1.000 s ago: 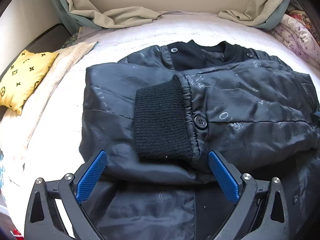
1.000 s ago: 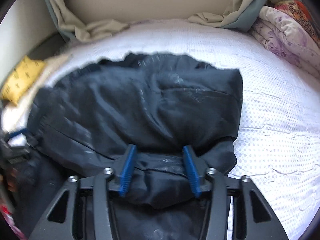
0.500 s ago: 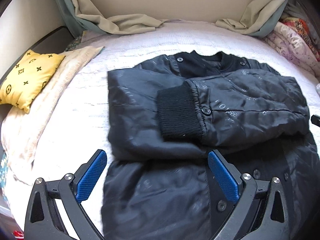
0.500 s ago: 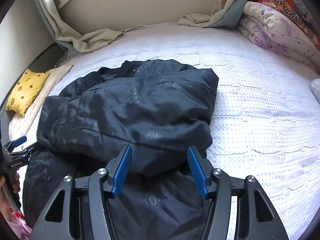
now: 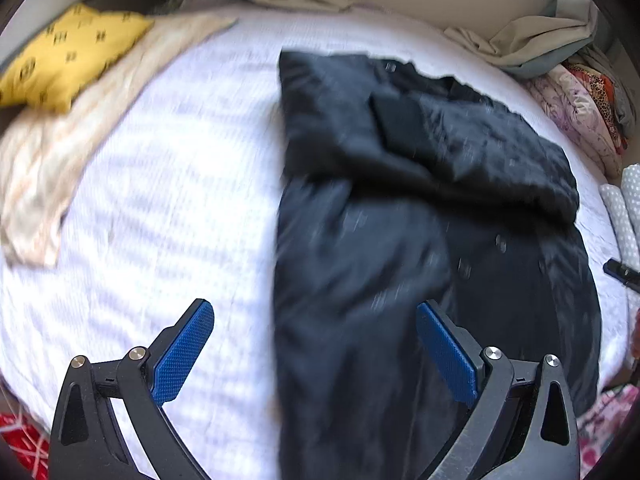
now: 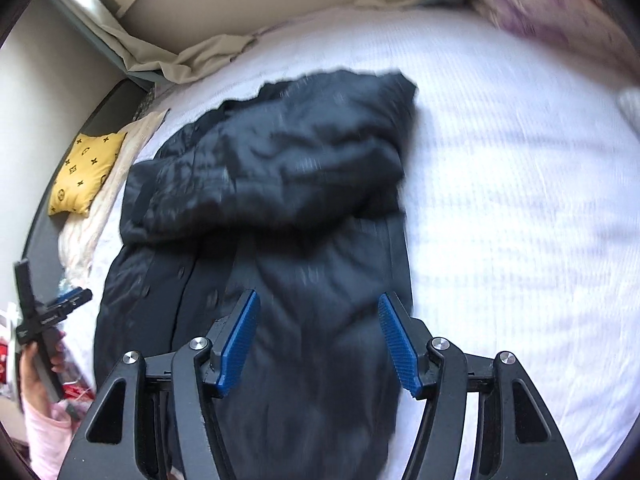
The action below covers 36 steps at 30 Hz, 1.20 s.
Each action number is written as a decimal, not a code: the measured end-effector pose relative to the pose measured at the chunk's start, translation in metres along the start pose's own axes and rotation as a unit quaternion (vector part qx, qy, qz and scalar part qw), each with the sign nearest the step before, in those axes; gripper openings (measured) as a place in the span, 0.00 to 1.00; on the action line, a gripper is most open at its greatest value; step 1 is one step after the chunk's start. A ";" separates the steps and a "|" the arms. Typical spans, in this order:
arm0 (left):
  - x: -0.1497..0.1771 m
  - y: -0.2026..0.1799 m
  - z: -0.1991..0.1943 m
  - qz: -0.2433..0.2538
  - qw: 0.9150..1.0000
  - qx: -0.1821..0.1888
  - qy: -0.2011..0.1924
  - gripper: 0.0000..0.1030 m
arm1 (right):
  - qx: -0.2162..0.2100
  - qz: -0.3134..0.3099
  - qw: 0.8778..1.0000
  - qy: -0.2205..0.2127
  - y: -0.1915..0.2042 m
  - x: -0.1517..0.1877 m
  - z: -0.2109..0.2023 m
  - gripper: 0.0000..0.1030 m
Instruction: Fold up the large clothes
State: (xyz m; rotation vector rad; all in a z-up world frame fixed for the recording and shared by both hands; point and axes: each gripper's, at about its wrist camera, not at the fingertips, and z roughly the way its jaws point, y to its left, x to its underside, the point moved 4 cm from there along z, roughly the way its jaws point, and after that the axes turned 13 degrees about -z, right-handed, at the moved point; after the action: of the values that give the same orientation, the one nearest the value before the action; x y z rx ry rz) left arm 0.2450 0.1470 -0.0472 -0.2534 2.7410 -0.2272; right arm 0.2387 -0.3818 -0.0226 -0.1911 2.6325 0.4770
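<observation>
black jacket (image 5: 400, 208) lies sleeves-folded on the white bed (image 5: 168, 200); left gripper (image 5: 316, 352) jaws spread wide, right gripper (image 6: 320, 340) jaws just been opening, both above it, gripping nothing

The left tongs (image 5: 314, 350) point steeply downward, their blue-padded fingers (image 5: 185, 354) spread wide with nothing pressed between them. The right tongs (image 6: 320, 344) also tilt downward; their jaws have just been opening and stand moderately apart, the blue pads (image 6: 239, 344) free of any grip. In the right wrist view the left tongs (image 6: 60, 304) show at the far left edge, held by a hand (image 6: 36, 364) wrapped around the black handle, with a pink sleeve (image 6: 44, 436) below the wrist. In the left wrist view, a black tip of the right tongs (image 5: 622, 272) shows at the right edge.
</observation>
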 end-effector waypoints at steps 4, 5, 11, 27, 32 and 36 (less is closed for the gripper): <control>0.026 0.026 0.003 -0.029 0.997 0.032 0.058 0.87 | -0.034 0.029 0.999 0.029 -0.004 0.045 -0.003 0.58; 0.030 0.029 0.004 -0.033 0.996 0.040 0.068 0.84 | -0.058 0.047 0.996 0.038 -0.007 0.060 -0.001 0.58; 0.069 0.037 0.021 -0.082 0.975 0.125 0.162 0.72 | -0.106 0.113 0.986 0.062 -0.018 0.107 0.012 0.51; 0.097 0.021 0.029 -0.086 0.959 0.178 0.205 0.30 | -0.238 0.119 0.958 0.106 0.024 0.139 0.028 0.43; 0.096 0.019 0.023 -0.078 0.957 0.194 0.202 0.17 | -0.251 0.106 0.956 0.112 0.032 0.137 0.032 0.15; 0.093 0.022 0.011 -0.096 0.952 0.225 0.186 0.15 | -0.271 0.098 0.954 0.087 0.037 0.132 0.021 0.11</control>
State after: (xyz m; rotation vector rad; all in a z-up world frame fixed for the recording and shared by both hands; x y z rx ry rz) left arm 0.1610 0.1476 -0.0945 -0.3789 2.9192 -1.0324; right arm 0.1223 -0.3472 -0.0897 -0.1456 2.6372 1.3035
